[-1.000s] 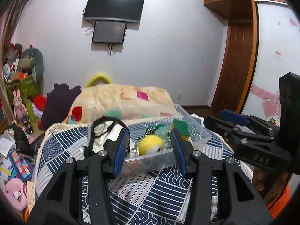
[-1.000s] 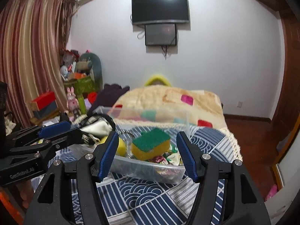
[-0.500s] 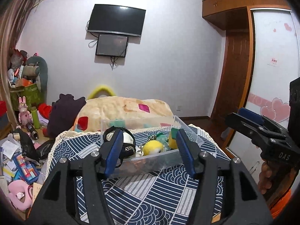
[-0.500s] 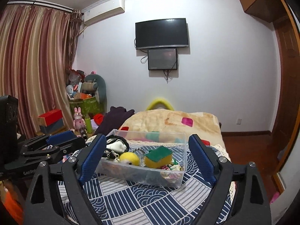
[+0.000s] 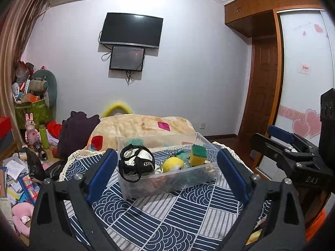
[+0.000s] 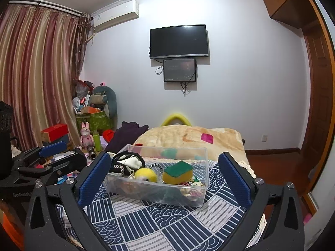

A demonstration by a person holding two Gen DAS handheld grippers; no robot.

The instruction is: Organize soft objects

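A clear plastic bin (image 5: 188,181) (image 6: 194,196) stands on the blue patterned tablecloth (image 5: 167,215) (image 6: 159,219). In it lie a yellow-green sponge (image 5: 197,152) (image 6: 178,172), a yellow fuzzy ball (image 5: 172,165) (image 6: 145,174), a black-and-white fabric item (image 5: 136,161) (image 6: 128,161) and other small soft things. My left gripper (image 5: 167,176) is open and empty, held back from the bin. My right gripper (image 6: 164,177) is open and empty too. Each gripper shows in the other's view, the right one (image 5: 293,152) and the left one (image 6: 50,156).
A bed with a beige blanket (image 5: 144,125) (image 6: 188,138) lies behind the table. Toys, boxes and papers clutter the floor at the left (image 5: 21,167) (image 6: 88,133). A wooden door and wardrobe (image 5: 261,83) stand at the right. A TV (image 6: 179,40) hangs on the wall.
Both grippers have pulled back and up from the bin and opened wider. The bin now looks smaller and farther away in both views.
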